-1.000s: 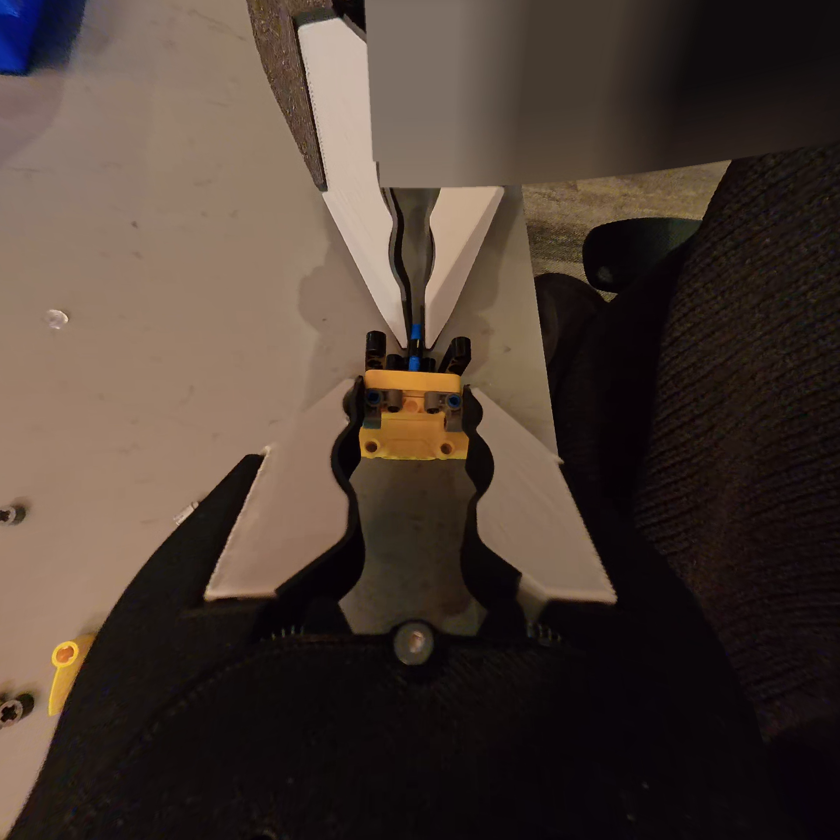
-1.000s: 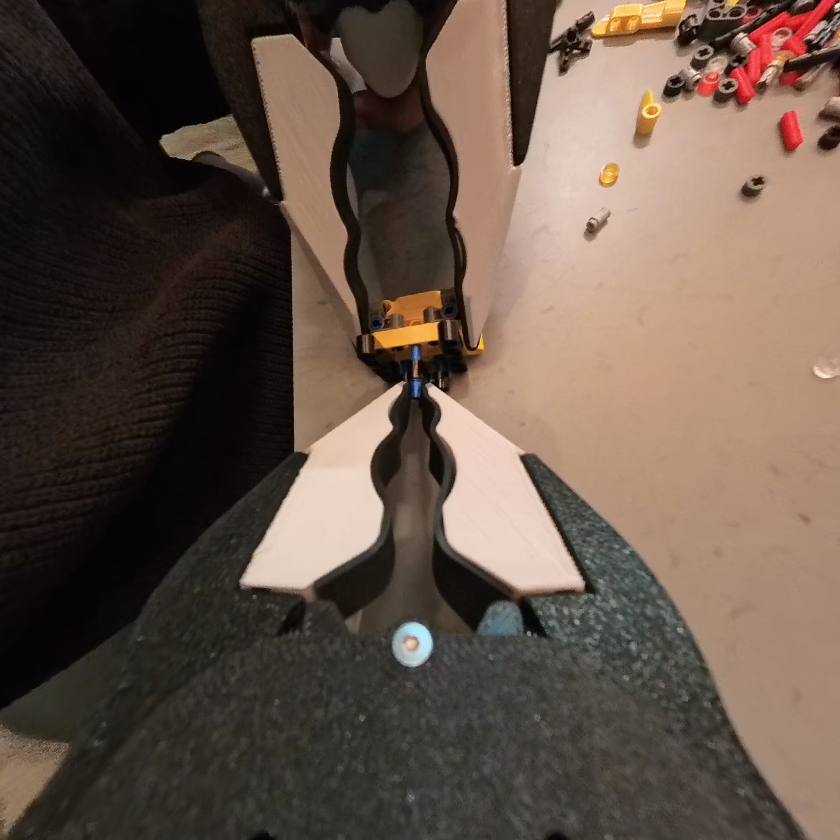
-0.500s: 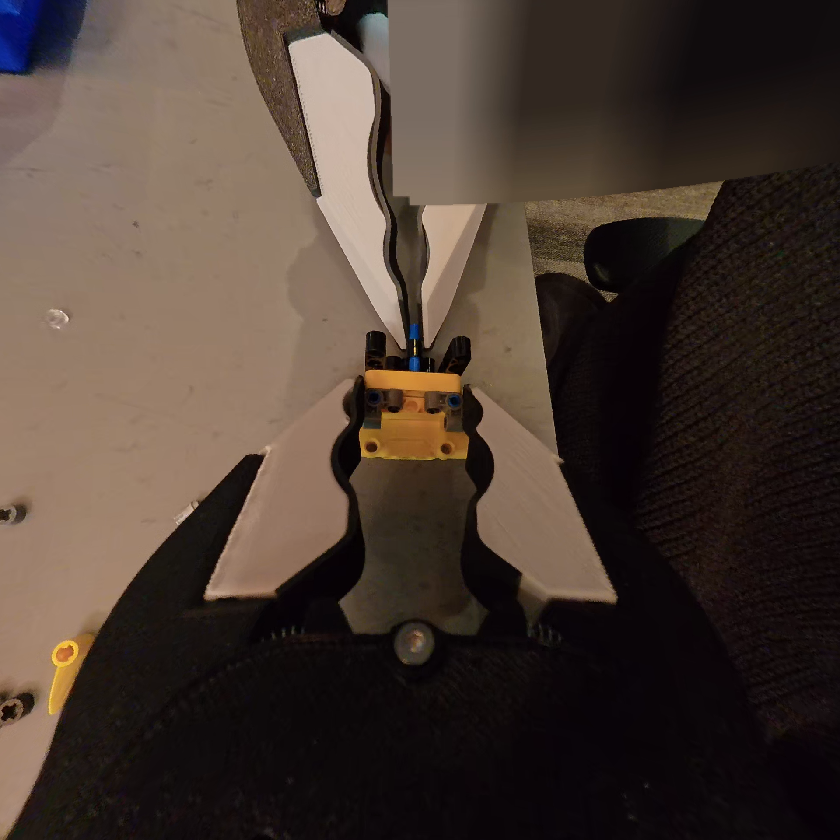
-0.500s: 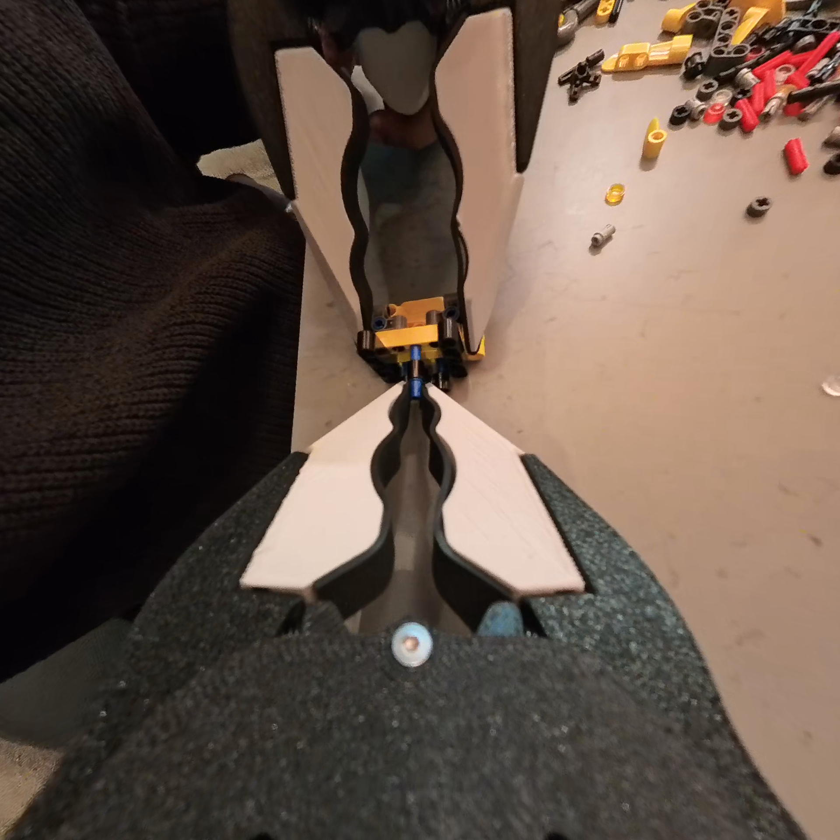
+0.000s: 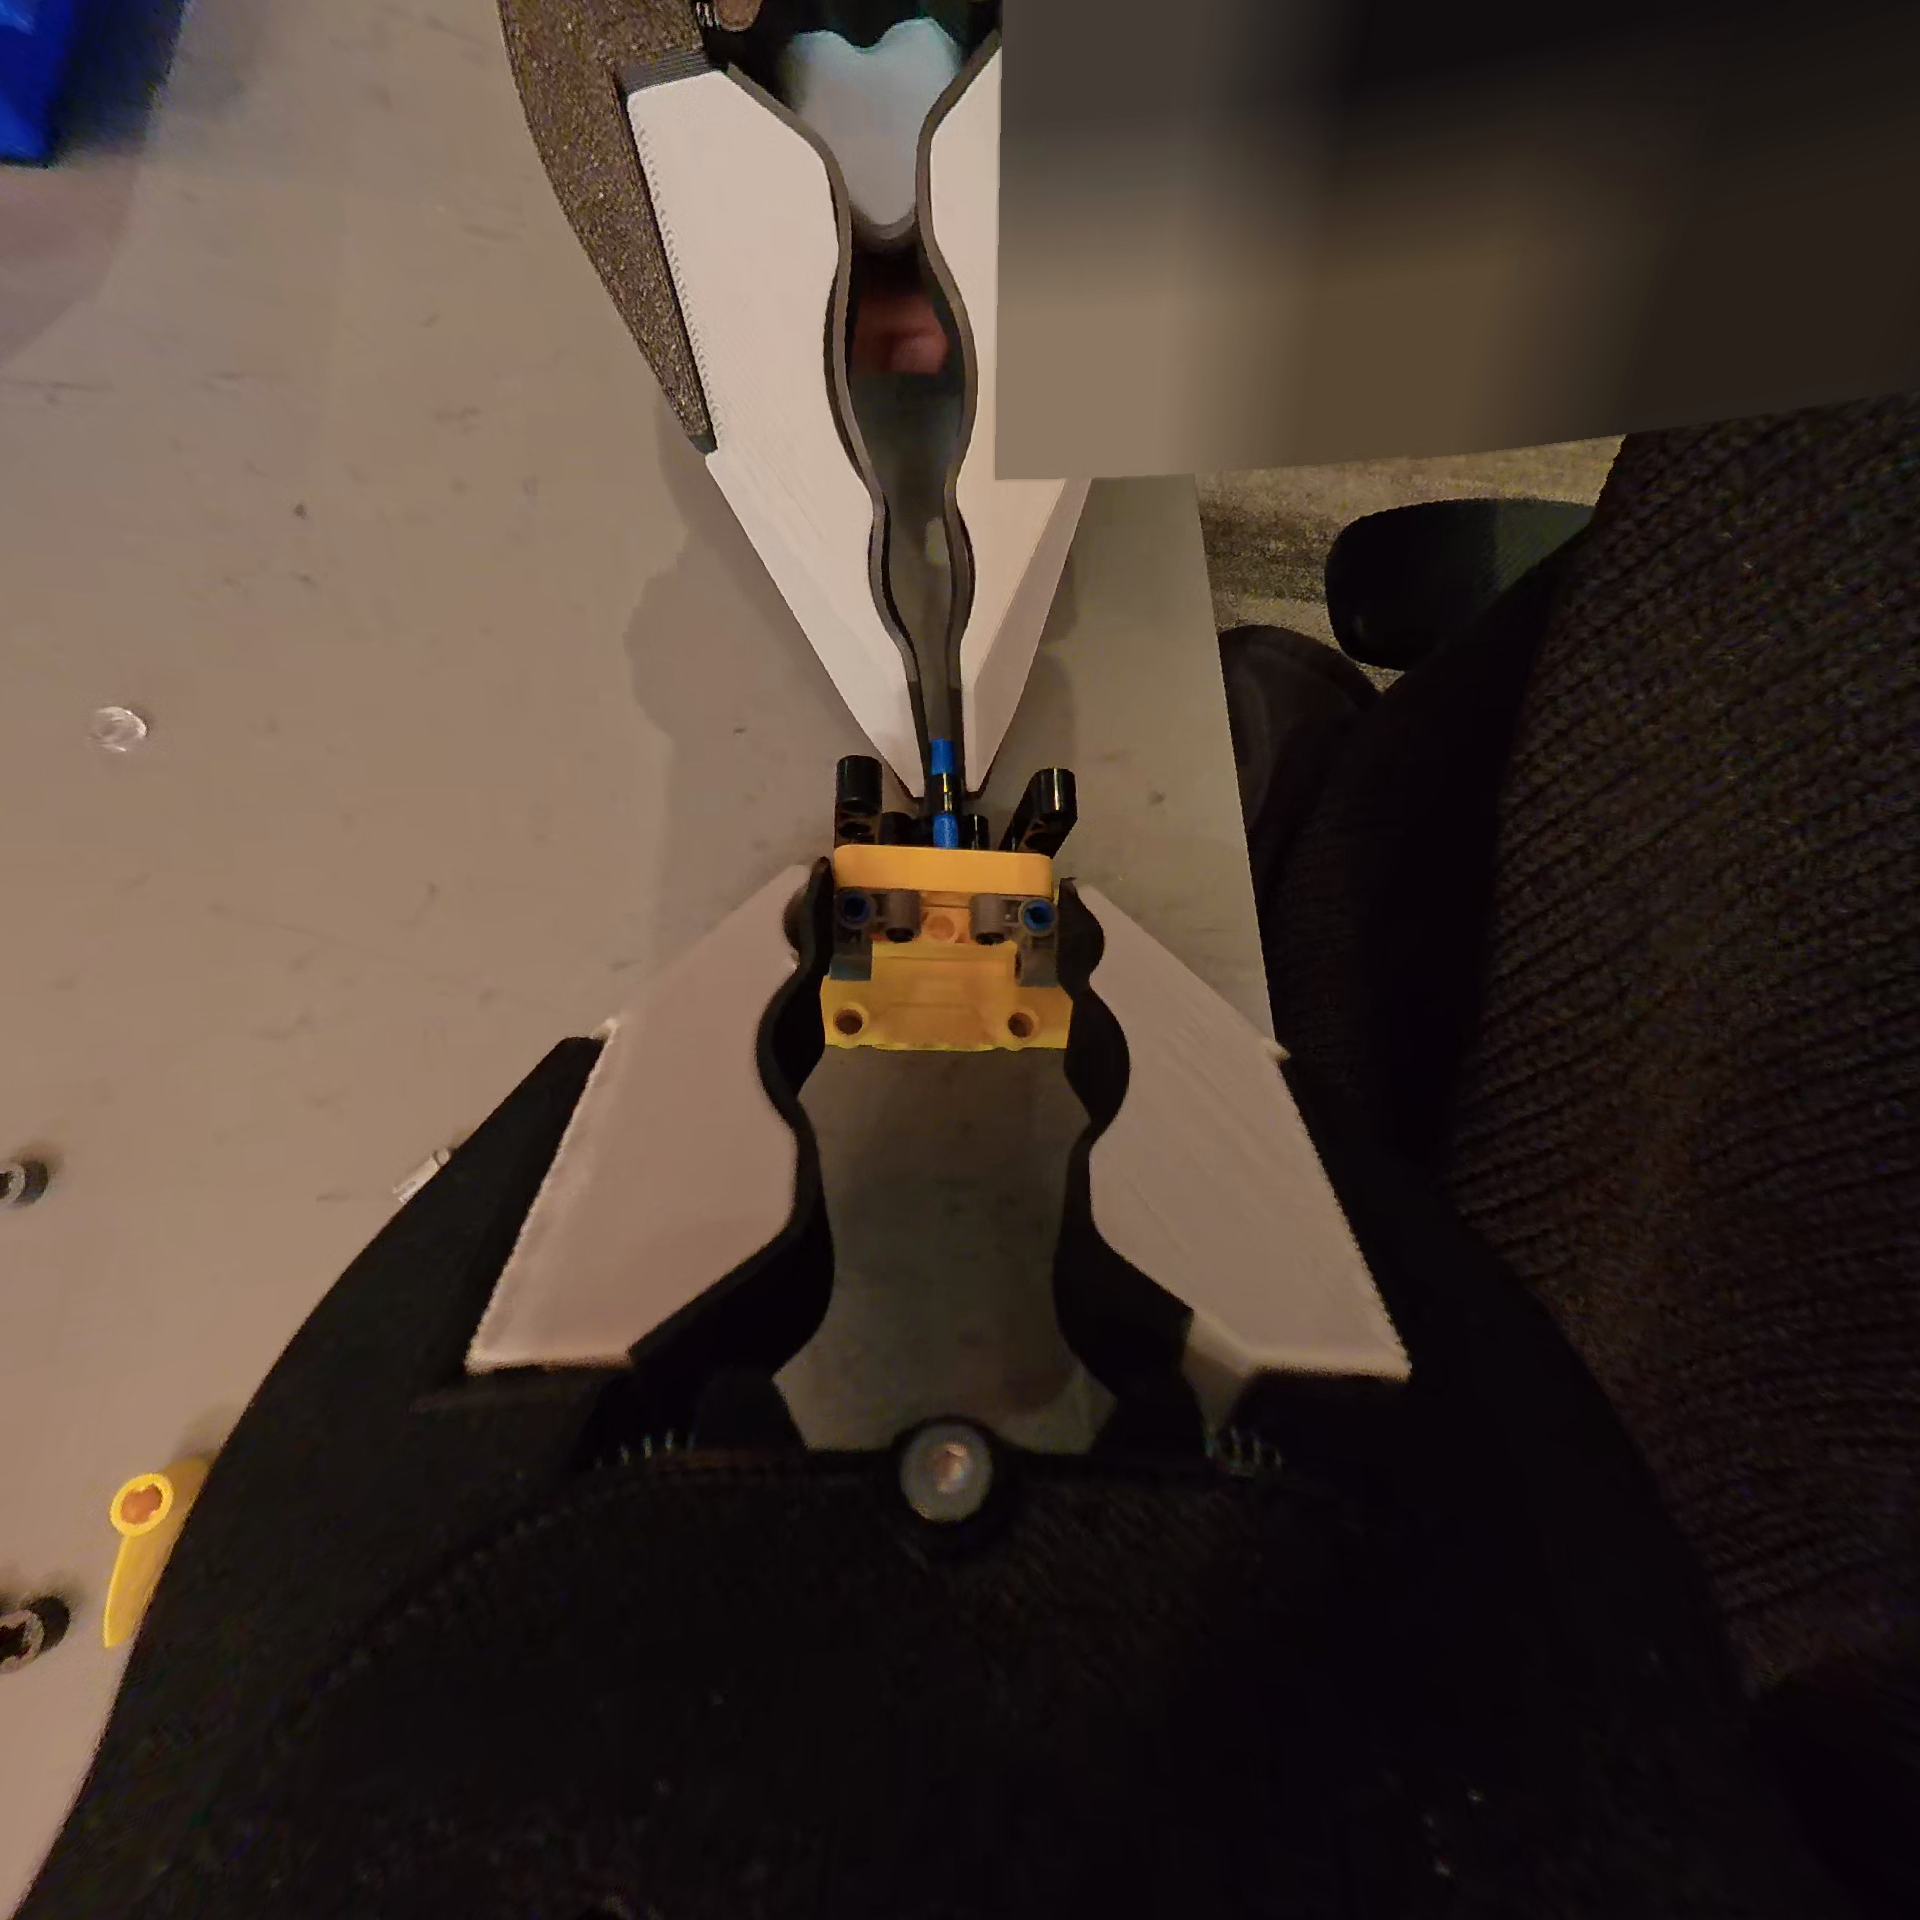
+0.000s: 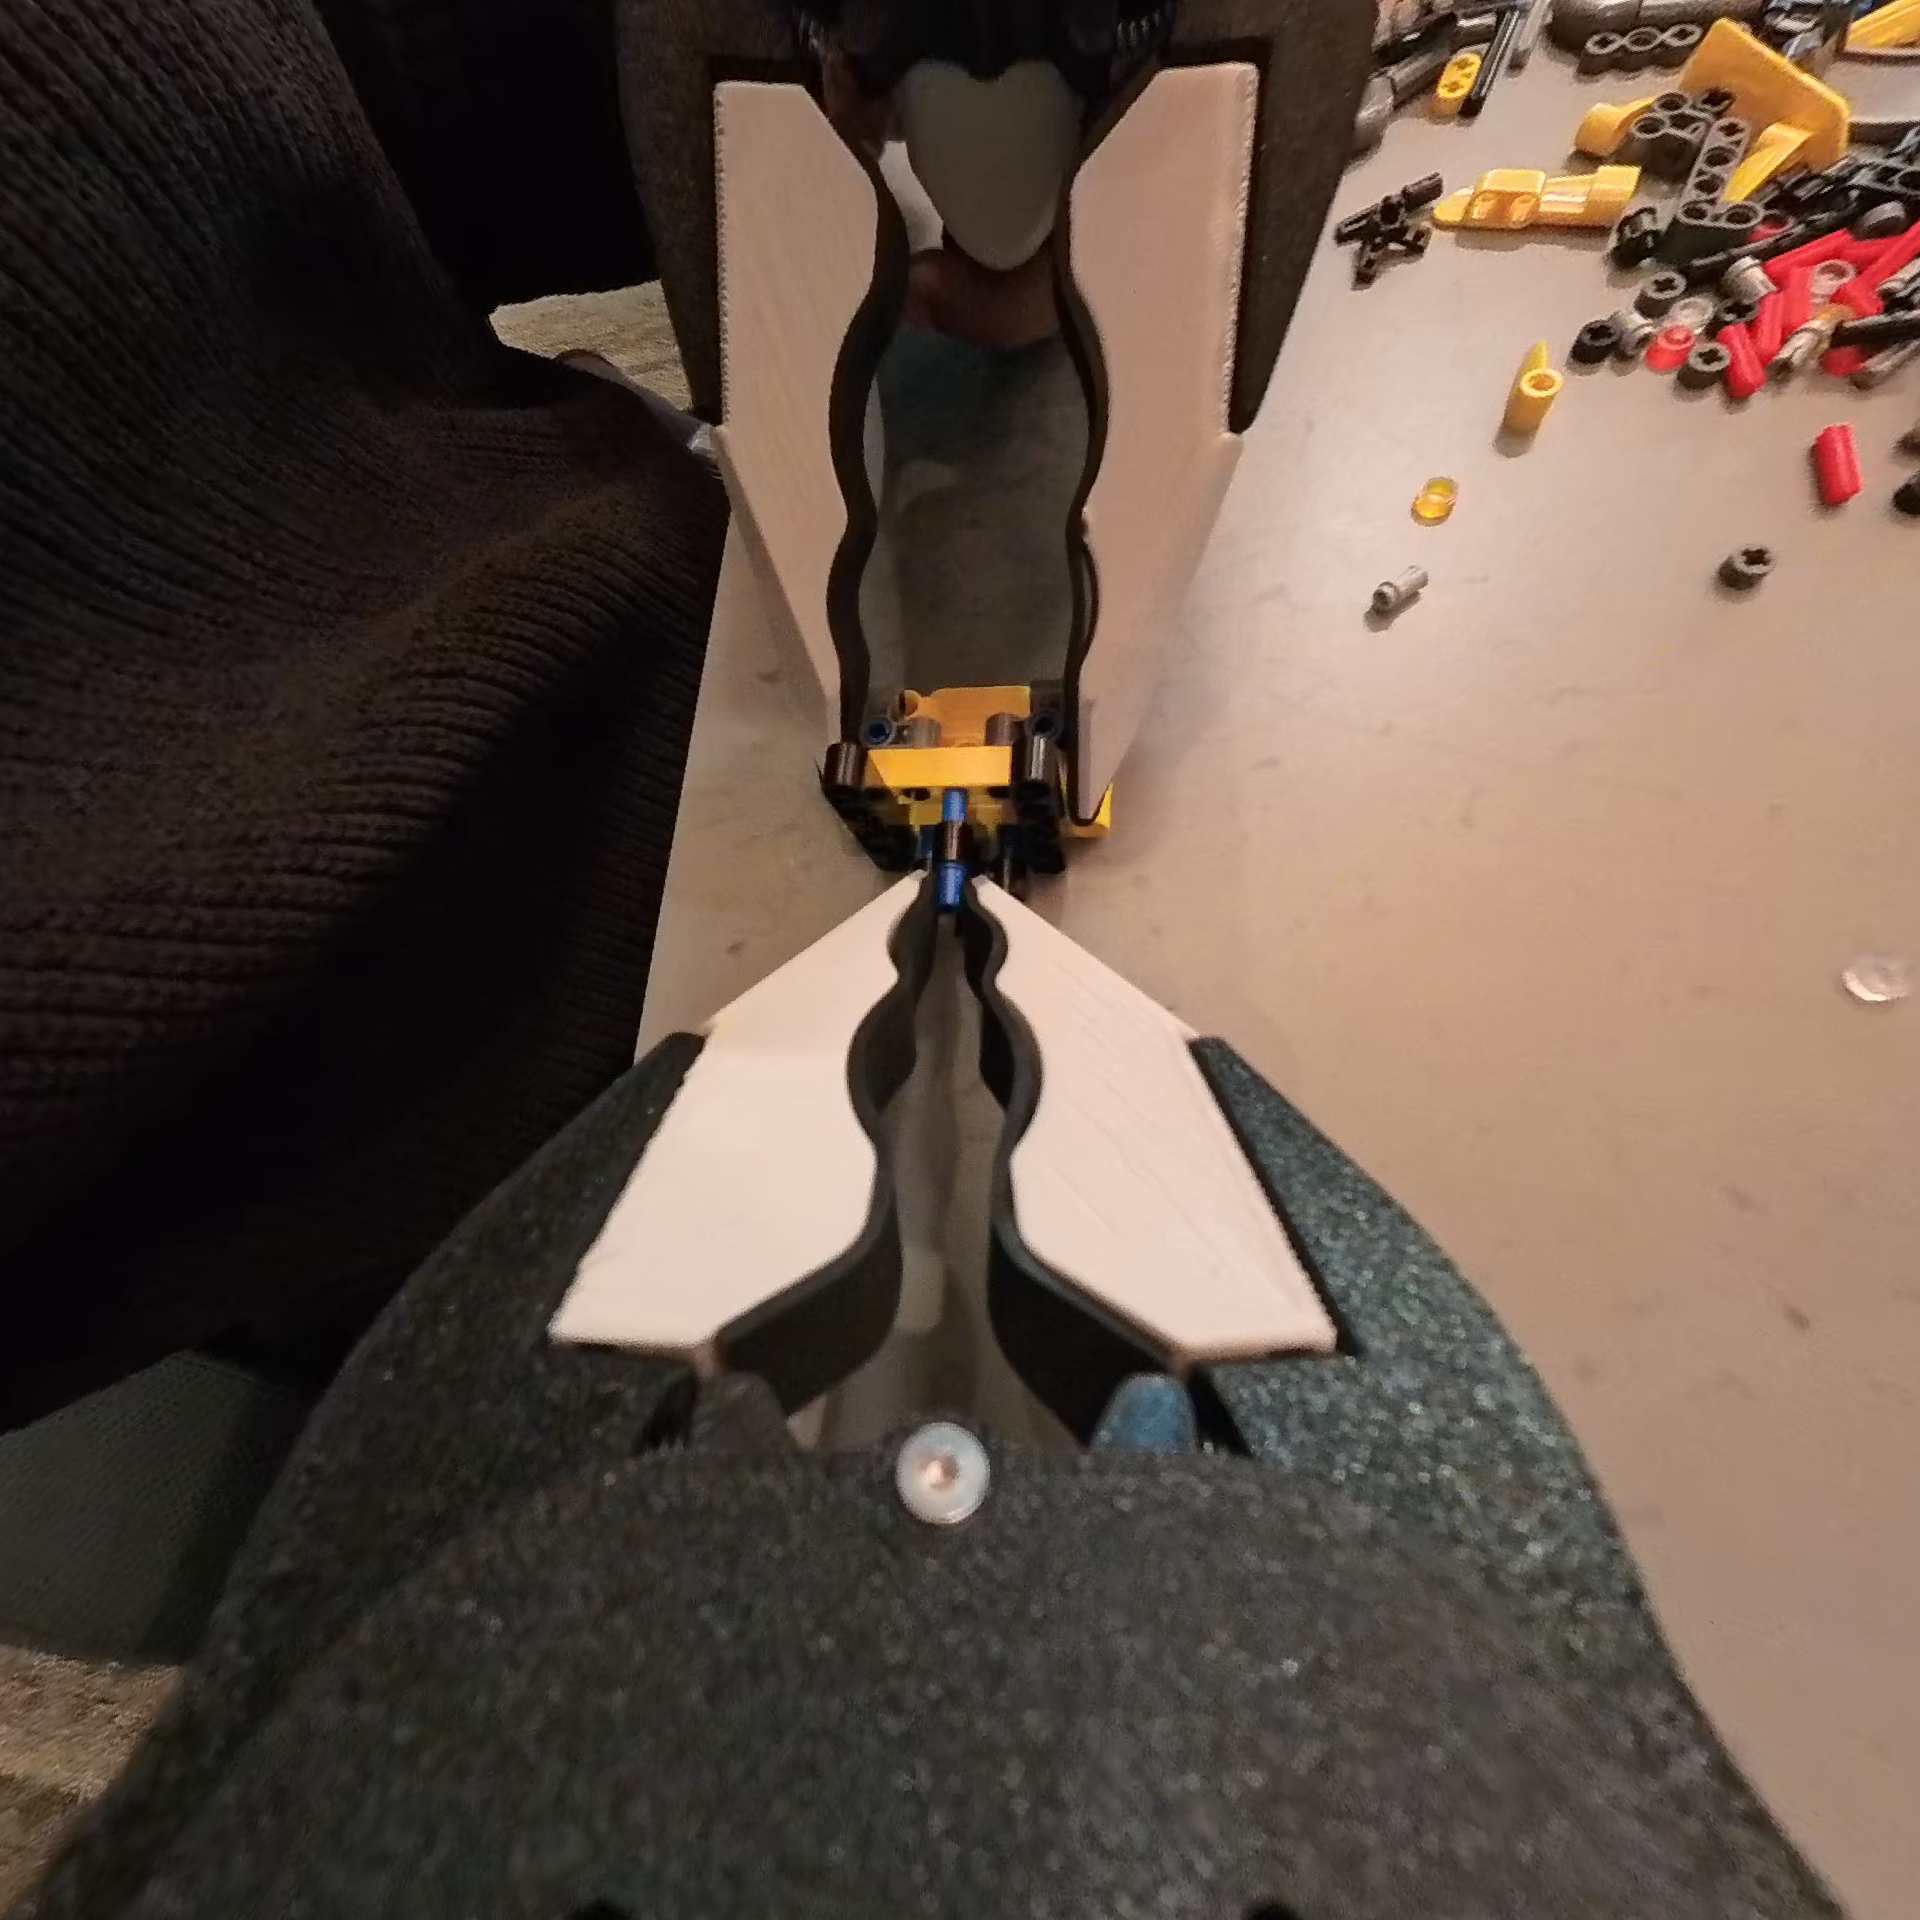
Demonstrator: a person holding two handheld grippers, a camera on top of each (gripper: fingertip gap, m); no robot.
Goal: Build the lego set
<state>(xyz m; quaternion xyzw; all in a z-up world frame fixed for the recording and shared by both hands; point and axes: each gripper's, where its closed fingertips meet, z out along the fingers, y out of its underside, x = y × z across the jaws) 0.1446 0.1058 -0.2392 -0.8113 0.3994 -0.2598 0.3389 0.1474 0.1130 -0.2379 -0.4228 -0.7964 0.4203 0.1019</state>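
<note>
My left gripper (image 5: pixel 940 914) is shut on a small yellow and black brick assembly (image 5: pixel 940 997) and holds it just above the table near its edge. My right gripper (image 6: pixel 948 891) faces it tip to tip and is shut on a thin blue pin (image 6: pixel 948 883). The pin's far end meets the front of the assembly (image 6: pixel 940 769) between two black connectors. In the left wrist view the right gripper (image 5: pixel 940 774) comes down from the top with the blue pin (image 5: pixel 942 753) in its tips. In the right wrist view the left gripper (image 6: pixel 961 779) reaches in from the top.
A pile of loose red, black and yellow pieces (image 6: pixel 1714 208) lies at the far right. Stray pieces lie nearer: a yellow one (image 6: pixel 1532 390), a red pin (image 6: pixel 1834 462), a grey pin (image 6: pixel 1397 590). A person's dark knitted sleeve (image 6: pixel 312 623) lies beyond the table edge (image 5: pixel 1236 831). My left and right fingertips are right by each other.
The right gripper has tilted, so more of its fingers show in the left wrist view and more of the pile in its own. The pin stays against the assembly. The left gripper has not moved.
</note>
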